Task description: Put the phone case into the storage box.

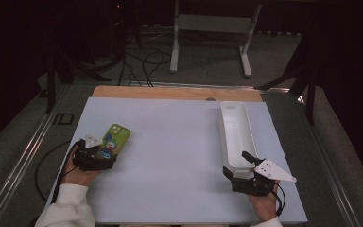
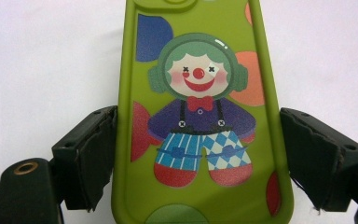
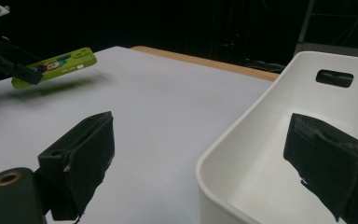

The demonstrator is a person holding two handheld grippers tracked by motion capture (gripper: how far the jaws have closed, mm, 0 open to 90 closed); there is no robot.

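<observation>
- Between the left gripper's [image 2: 193, 154] jaws lies a green phone case [image 2: 198, 116] printed with a clown; both jaws press its long edges, pinching it
- From the right gripper view, that phone case [image 3: 56, 65] hangs tilted above the table [image 3: 168, 116], casting a shadow below
- At the right gripper [image 3: 205, 163], the jaws stand spread wide astride the near end wall of a white plastic bin [image 3: 242, 154], one jaw inside, one outside; neither clearly touches it
- On the high view, the bin [image 1: 236, 135] lies lengthwise along the table's [image 1: 170, 142] right side, well apart from the phone case [image 1: 113, 140] at left
- Beyond the table, a white frame [image 1: 212, 28] stands on the dark floor
</observation>
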